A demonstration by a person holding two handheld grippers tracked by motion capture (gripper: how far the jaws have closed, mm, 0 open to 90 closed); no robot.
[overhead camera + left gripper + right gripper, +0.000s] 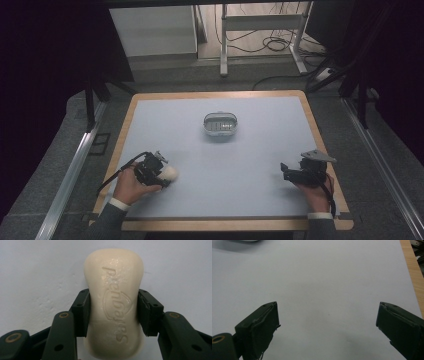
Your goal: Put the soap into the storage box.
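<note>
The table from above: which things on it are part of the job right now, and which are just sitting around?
In the job:
- bar of soap, clamped in the left gripper
- soap dish, mid-table, likely where it goes

Just about:
- right gripper, jaws open, nothing between them
- metal frame and cables on the floor behind

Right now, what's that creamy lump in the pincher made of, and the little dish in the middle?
The lump looks like a bar of soap: cream, waxy and matte, with a word pressed into its top. The left gripper squeezes its sides. The dish seems to be pale grey plastic with a ridged floor, likely a soap dish, though it is too small to be sure.
</note>
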